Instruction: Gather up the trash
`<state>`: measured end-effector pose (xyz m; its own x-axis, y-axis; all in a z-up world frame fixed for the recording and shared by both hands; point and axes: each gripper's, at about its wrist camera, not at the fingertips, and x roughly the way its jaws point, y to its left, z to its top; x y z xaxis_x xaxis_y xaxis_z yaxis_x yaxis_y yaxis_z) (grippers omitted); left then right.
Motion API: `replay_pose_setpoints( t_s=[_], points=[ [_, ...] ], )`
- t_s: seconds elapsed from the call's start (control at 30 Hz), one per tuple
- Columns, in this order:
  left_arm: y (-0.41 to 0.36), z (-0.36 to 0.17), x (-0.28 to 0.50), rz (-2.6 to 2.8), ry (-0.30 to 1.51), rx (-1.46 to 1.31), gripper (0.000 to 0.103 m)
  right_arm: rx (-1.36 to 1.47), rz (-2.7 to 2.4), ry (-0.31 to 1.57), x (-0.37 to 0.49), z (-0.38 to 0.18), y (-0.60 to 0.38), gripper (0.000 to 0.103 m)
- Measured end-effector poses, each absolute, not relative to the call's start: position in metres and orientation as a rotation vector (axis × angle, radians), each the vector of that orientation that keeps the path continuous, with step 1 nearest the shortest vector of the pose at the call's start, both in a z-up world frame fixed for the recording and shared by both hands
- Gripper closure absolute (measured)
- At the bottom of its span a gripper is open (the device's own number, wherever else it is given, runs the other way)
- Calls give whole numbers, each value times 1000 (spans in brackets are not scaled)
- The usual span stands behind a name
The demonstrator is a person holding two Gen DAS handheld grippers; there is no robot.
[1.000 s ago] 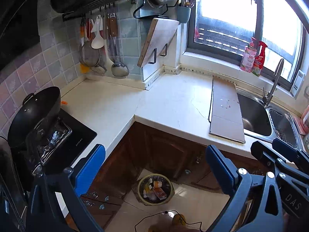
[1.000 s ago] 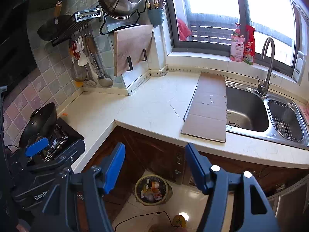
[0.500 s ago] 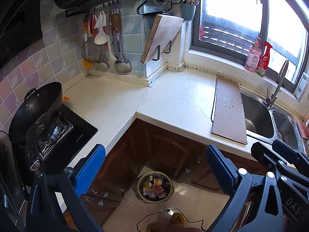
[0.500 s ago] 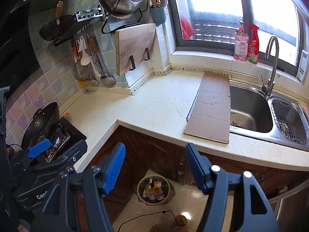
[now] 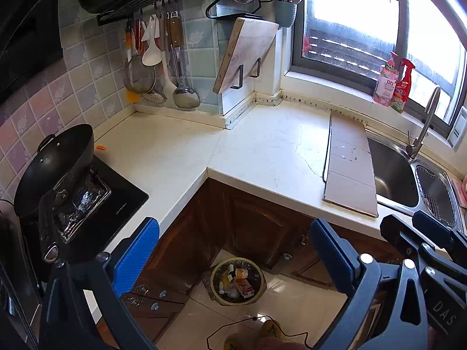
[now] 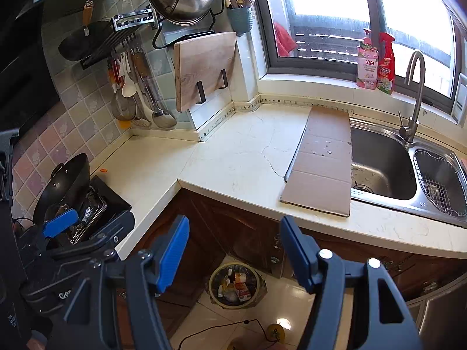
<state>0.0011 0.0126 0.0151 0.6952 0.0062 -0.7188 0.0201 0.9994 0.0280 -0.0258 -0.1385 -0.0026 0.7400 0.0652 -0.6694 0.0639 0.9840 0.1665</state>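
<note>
My left gripper (image 5: 233, 233) is open with nothing between its blue pads, held above the floor in front of the counter corner. My right gripper (image 6: 233, 227) is open too and empty, close beside it on the right. Below both, a round trash bin (image 5: 216, 272) stands on the tiled floor with wrappers and cartons inside; the right wrist view also shows the bin (image 6: 212, 284). A flat cardboard sheet (image 5: 348, 169) lies on the white countertop (image 5: 262, 151) beside the sink. A small orange scrap (image 5: 101, 147) lies near the stove.
A black wok (image 5: 55, 166) sits on the stove at the left. Utensils and a cutting board (image 5: 245, 55) hang on the tiled wall. The steel sink (image 6: 382, 166) and tap are at the right, with two bottles (image 6: 375, 64) on the windowsill. A black cable (image 5: 256, 320) runs across the floor.
</note>
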Motion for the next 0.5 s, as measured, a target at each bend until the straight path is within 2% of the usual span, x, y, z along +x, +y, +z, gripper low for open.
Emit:
replay_pose_setpoints(
  t_s=[0.5],
  points=[
    [10,14,12,-19,805,44,1,193,-12,742,-16,-4,-144,38]
  ],
)
